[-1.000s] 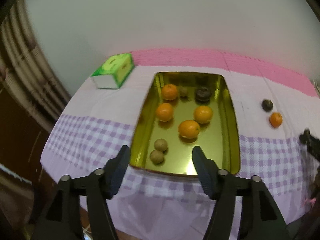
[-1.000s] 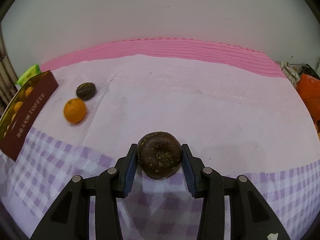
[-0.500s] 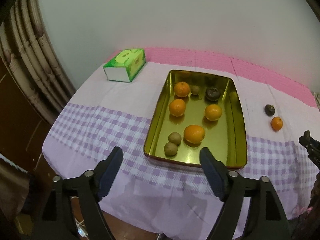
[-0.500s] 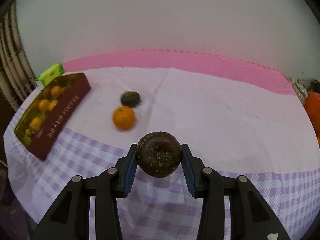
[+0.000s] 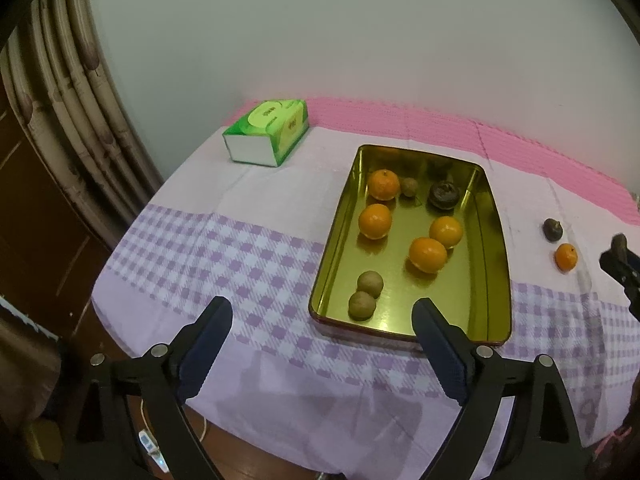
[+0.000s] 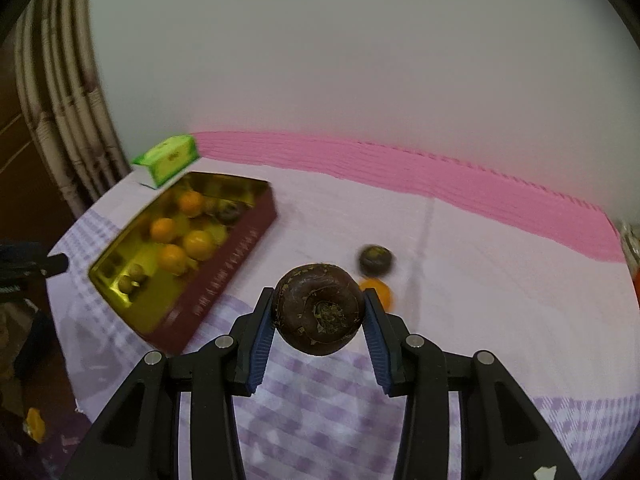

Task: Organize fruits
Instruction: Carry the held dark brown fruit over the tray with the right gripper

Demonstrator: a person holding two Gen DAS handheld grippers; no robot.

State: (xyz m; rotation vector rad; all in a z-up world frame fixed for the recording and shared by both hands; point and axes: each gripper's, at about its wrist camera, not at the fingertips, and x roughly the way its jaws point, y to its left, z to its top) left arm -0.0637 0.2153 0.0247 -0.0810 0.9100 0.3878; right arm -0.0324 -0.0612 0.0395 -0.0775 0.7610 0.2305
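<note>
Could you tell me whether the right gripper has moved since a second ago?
Yes. The right gripper, jaws shut on the dark fruit, has swung toward the gold tin, which now shows far more fully at the left.

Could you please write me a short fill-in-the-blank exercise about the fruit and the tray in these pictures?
1. The right gripper is shut on a dark ____ fruit.
2. The gold tray holds ____ oranges.
3. The left gripper is ____ and holds nothing.
4. Outside the tray, one orange lies on the ____ tablecloth.

Missing words: brown; four; open; checked
</note>
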